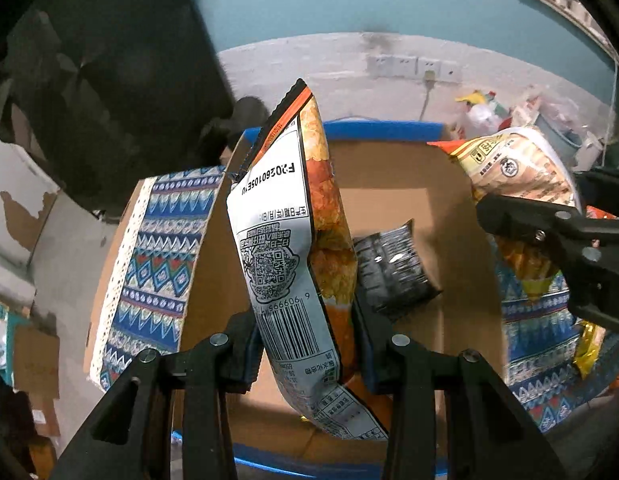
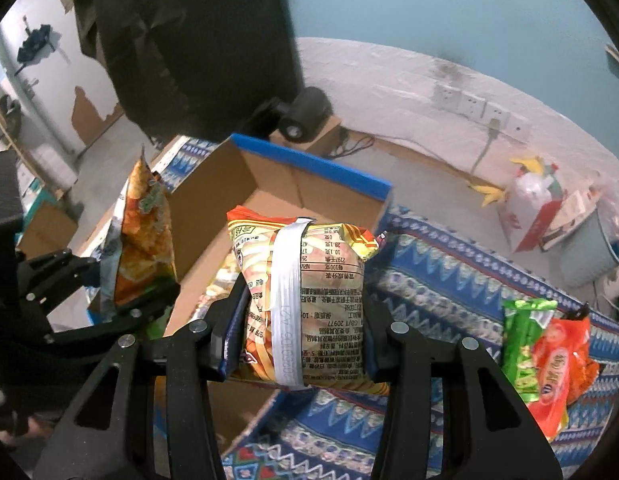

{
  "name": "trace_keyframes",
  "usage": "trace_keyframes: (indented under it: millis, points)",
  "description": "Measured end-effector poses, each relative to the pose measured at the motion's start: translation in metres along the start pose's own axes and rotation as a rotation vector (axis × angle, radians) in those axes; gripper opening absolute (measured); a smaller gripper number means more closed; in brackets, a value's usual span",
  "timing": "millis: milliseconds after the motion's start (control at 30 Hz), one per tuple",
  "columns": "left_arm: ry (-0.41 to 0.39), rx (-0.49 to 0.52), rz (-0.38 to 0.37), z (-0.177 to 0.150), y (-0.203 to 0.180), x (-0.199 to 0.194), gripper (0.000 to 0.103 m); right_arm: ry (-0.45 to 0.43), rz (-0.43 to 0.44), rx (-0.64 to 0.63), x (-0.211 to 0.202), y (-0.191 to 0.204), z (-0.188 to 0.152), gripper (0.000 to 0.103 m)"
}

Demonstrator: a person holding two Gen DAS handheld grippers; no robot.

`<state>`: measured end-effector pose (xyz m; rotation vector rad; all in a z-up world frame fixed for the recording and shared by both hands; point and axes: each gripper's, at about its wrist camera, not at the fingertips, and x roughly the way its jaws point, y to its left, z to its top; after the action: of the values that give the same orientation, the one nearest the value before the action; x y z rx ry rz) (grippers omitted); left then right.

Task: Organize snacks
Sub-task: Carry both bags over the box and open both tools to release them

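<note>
My left gripper (image 1: 305,344) is shut on an orange chip bag (image 1: 293,248) with a white barcode back, held upright over the open cardboard box (image 1: 389,160). A black snack packet (image 1: 393,268) lies on the box floor. My right gripper (image 2: 299,320) is shut on a yellow-and-red snack bag (image 2: 309,296) at the box's right edge. That bag also shows in the left wrist view (image 1: 517,168), and the chip bag shows in the right wrist view (image 2: 141,240). A green packet (image 2: 523,348) and an orange packet (image 2: 561,364) lie on the patterned cloth.
The box has blue tape (image 2: 309,164) on its rim and sits on a blue patterned cloth (image 2: 449,280). A black chair back (image 2: 189,40) stands behind the box. A bin and bags (image 2: 549,208) sit by the wall at the right.
</note>
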<state>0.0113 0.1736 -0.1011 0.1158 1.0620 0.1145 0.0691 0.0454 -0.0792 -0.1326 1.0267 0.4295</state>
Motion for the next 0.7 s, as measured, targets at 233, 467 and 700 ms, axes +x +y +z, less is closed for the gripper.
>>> trace_keyframes:
  millis: [233,467,700]
  points:
    - [0.069,-0.04,0.035,-0.003,0.013,0.01,0.054,0.028,0.041,-0.043,0.015,0.021,0.006,0.046]
    - [0.034,-0.015,0.102,-0.002,0.013,0.001,0.063,0.058,0.058,-0.049,0.027,0.025,0.004,0.046]
    - [0.032,-0.004,0.104,-0.001,0.01,0.0,0.067,0.062,0.065,-0.018,0.028,0.02,0.005,0.048]
